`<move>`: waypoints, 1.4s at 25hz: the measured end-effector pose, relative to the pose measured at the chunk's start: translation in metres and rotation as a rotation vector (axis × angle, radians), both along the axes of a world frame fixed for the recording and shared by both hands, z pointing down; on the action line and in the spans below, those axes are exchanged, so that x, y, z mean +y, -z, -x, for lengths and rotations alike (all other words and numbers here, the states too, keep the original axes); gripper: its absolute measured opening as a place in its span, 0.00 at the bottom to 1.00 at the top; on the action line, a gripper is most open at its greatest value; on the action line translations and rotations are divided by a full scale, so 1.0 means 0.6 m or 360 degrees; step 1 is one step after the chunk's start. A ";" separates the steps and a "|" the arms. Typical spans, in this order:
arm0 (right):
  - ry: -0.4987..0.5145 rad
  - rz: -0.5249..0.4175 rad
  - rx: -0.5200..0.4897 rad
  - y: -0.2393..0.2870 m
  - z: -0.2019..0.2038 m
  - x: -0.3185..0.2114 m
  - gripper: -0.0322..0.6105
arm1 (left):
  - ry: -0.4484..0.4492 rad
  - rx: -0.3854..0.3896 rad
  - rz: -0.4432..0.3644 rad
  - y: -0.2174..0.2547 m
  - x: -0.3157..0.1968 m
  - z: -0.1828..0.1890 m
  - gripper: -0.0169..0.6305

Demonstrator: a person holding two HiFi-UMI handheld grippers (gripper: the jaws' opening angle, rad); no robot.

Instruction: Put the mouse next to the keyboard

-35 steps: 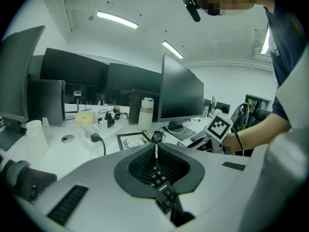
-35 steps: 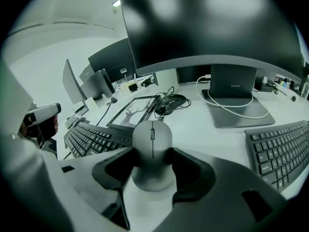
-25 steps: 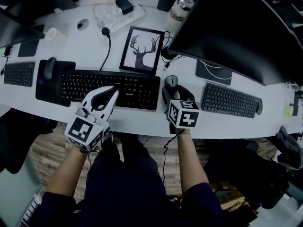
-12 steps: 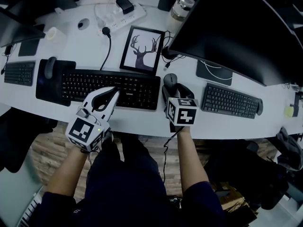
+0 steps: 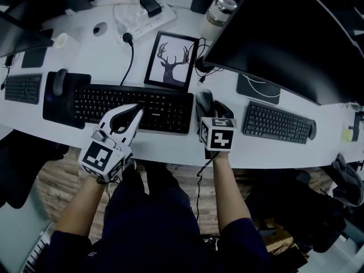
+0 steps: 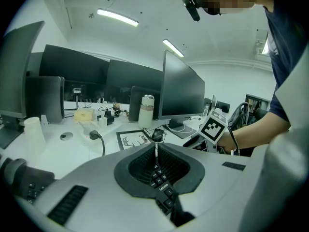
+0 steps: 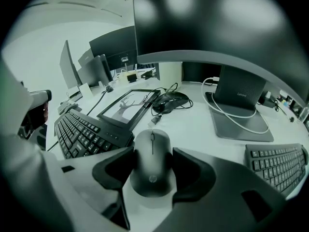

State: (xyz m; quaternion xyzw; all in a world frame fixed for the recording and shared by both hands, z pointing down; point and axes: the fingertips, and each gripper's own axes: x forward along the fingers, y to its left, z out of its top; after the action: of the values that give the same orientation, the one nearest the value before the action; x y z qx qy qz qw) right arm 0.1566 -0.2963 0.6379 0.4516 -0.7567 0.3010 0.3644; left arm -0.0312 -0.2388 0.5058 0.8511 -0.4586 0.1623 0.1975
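A dark mouse (image 5: 204, 98) lies on the white desk (image 5: 102, 50), just right of the large black keyboard (image 5: 133, 106). My right gripper (image 5: 209, 107) is shut on the mouse (image 7: 151, 161), its dark pads against both sides. In the right gripper view the keyboard (image 7: 87, 132) lies close by on the left. My left gripper (image 5: 139, 111) hovers over the keyboard's front edge. The left gripper (image 6: 156, 151) is shut with nothing in it, and keys (image 6: 161, 182) show below it.
A framed deer picture (image 5: 169, 60) lies behind the keyboard, with a wired mouse (image 7: 170, 100) beside it. A second keyboard (image 5: 277, 121) sits to the right under a big monitor (image 5: 296, 33). At the left are a dark pad with another mouse (image 5: 60, 81) and a small keyboard (image 5: 23, 89).
The right gripper has edged slightly forward and left with the mouse between its pads. The left gripper has stayed where it was.
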 end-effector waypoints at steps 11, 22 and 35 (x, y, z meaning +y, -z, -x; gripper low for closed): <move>0.0016 -0.0043 0.0088 -0.002 0.003 0.000 0.45 | -0.0011 0.0013 0.0008 -0.006 0.004 0.005 0.09; 0.0004 -0.0083 0.0143 -0.005 0.005 0.000 0.46 | -0.0003 0.0016 0.0007 -0.008 0.019 0.020 0.09; -0.0026 -0.0098 0.0127 -0.006 0.004 -0.001 0.47 | 0.0016 0.0007 0.0002 -0.003 0.032 0.034 0.09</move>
State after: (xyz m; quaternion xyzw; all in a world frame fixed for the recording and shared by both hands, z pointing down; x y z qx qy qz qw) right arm 0.1543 -0.2971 0.6415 0.4804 -0.7468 0.2621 0.3778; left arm -0.0518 -0.2195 0.5075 0.8490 -0.4623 0.1598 0.1998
